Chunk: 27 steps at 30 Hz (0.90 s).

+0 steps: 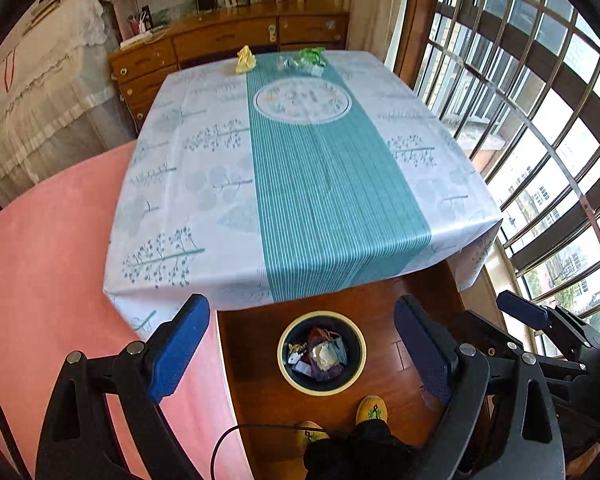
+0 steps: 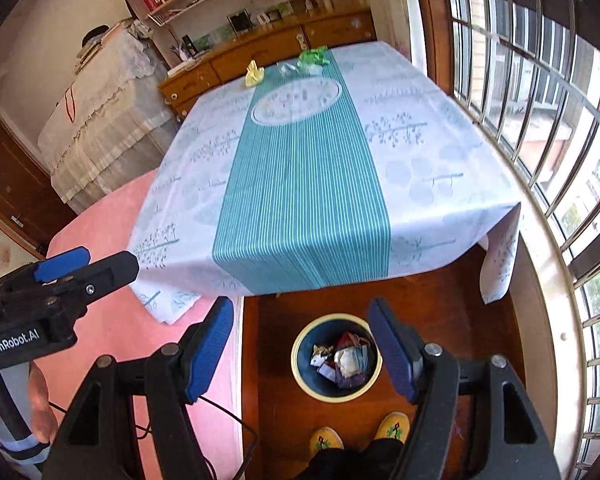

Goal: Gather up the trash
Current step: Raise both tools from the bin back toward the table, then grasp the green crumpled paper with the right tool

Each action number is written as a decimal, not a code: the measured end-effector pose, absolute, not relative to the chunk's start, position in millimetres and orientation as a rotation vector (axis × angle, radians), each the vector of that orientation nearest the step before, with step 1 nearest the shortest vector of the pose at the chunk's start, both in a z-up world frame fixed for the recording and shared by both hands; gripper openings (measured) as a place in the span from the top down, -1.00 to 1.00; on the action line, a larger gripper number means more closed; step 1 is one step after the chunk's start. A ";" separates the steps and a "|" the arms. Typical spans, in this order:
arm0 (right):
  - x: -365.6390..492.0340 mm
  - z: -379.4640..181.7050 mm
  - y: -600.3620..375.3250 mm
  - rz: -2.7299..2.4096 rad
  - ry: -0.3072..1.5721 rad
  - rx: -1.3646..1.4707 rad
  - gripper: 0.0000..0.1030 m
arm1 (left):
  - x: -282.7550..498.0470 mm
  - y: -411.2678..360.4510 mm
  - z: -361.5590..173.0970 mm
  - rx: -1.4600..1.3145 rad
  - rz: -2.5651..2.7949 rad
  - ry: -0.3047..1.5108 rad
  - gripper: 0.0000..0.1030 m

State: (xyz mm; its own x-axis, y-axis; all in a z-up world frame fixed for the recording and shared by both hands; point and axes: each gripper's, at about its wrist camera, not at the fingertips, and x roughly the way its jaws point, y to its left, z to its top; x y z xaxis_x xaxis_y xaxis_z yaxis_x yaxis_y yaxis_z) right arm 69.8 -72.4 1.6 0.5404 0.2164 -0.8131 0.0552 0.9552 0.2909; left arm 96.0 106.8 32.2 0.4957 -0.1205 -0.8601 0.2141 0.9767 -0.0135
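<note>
Your left gripper point(image 1: 302, 350) and right gripper point(image 2: 300, 354) both hang with fingers spread wide and nothing in them, above the bin point(image 1: 359, 354) on the floor, which holds crumpled wrappers. On the counter's point(image 1: 204, 184) far end lie a yellow scrap point(image 1: 245, 60), clear wrappers point(image 1: 290, 63) and a green wrapper point(image 1: 312, 55).

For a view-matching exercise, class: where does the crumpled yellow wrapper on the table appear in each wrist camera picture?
Left wrist: the crumpled yellow wrapper sits top centre, at the table's far edge, left of the teal stripe.
Right wrist: it sits upper left of centre, same far edge.
Shared landmark: the round trash bin on the floor.
</note>
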 end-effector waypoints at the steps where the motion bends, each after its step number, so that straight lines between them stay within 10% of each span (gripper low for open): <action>1: 71.2 10.4 -71.7 0.093 0.973 0.290 -0.37 | 95.3 104.7 41.2 0.099 -0.211 1.020 -0.79; 27: 238.0 118.5 -78.9 0.083 0.728 -0.052 -0.36 | 221.1 105.5 125.8 0.156 -0.210 0.811 -0.79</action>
State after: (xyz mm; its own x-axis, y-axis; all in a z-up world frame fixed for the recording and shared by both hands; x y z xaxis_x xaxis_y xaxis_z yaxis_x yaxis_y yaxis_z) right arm 238.0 -78.9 118.5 0.7434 0.0581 -0.6663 -0.0943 0.9954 -0.0184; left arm 221.1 105.5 125.8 0.6700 -0.1259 -0.7316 0.2447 0.9679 0.0576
